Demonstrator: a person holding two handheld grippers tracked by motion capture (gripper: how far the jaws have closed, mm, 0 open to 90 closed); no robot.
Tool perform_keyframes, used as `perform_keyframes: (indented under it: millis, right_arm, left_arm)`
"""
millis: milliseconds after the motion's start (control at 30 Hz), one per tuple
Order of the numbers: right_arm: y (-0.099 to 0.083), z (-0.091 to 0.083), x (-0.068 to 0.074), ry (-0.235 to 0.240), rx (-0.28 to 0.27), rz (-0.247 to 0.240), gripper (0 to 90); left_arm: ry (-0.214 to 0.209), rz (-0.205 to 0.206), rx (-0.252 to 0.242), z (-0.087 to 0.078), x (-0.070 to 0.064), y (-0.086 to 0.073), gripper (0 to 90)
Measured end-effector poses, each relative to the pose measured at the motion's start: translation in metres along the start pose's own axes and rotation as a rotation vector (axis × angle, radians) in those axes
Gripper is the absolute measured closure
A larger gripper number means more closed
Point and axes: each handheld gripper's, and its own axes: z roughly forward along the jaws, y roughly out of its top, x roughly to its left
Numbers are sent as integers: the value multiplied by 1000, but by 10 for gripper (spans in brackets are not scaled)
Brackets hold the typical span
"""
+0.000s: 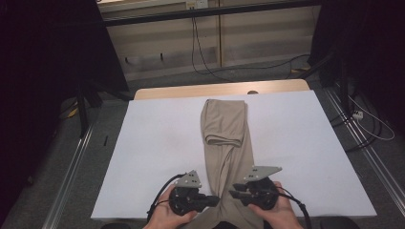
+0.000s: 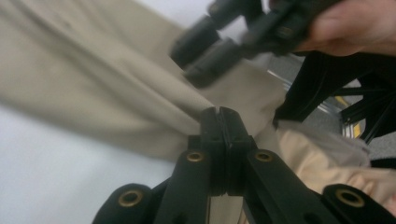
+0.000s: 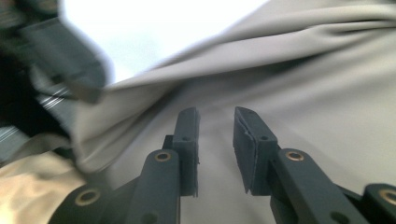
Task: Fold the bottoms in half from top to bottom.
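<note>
At the bottom centre of the high view, the left gripper [image 1: 216,200] is clenched on the near edge of the beige trousers [image 1: 224,129], its jaws pressed together with cloth bunched between them. Just right of it, the right gripper [image 1: 233,193] hovers with jaws parted over the fabric. Farther up, the trousers stretch along the middle of the white table [image 1: 296,138], their far end folded back.
</note>
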Motion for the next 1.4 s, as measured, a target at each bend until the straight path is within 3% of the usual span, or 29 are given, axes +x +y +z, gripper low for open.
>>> perform_keyframes:
  millis: [67,167,233,300,333,367,500,633,800,867,933,967,1033,1100,1233,1267,1300,1333,1400]
  right_arm:
    - [0,-7,-9,-26,-18,18,732]
    - [2,-14,-19,-49,-54,45,741]
    - [3,-14,-22,-45,-66,50,745]
    - [3,-8,-21,-23,-52,44,743]
    - [3,-3,-20,-15,-42,42,733]
    - [4,-1,-18,-7,-38,39,716]
    - [13,10,-9,44,-53,17,653]
    - [20,21,-1,58,0,15,595]
    - [26,23,2,71,-24,1,549]
    - [26,23,4,54,-28,-1,556]
    - [27,24,5,34,-13,-16,561]
    - [26,26,5,26,-2,-21,559]
    - [23,33,5,41,30,-4,563]
    - [20,39,6,41,49,-14,553]
    - [24,35,9,39,18,-22,548]
    - [24,36,9,29,27,-22,596]
    - [23,38,8,10,40,-23,742]
    - [20,39,6,2,52,-27,819]
    - [19,36,5,0,41,-11,887]
  left_arm:
    - [-12,24,-1,10,-6,9,900]
    - [-31,44,36,27,-10,13,900]
    - [-35,31,58,35,-9,8,895]
    - [-47,15,67,35,-5,1,855]
    - [-53,3,63,33,-4,-1,776]
    - [-55,13,64,28,-2,-3,757]
    - [-33,2,41,11,3,-13,744]
    - [34,-25,28,-1,13,-21,771]
    - [81,-34,44,8,24,-17,771]
    - [100,-17,61,13,26,-16,768]
    - [92,-28,64,17,27,-16,762]
    - [111,-17,75,19,27,-16,757]
    - [102,-19,80,21,27,-18,751]
    - [123,-4,79,21,24,-18,750]
    - [111,-6,81,22,23,-19,771]
    - [107,-5,84,22,23,-19,785]
    - [110,-10,80,23,22,-19,793]
    - [107,-12,81,23,22,-19,806]
    - [106,-13,82,22,21,-19,808]
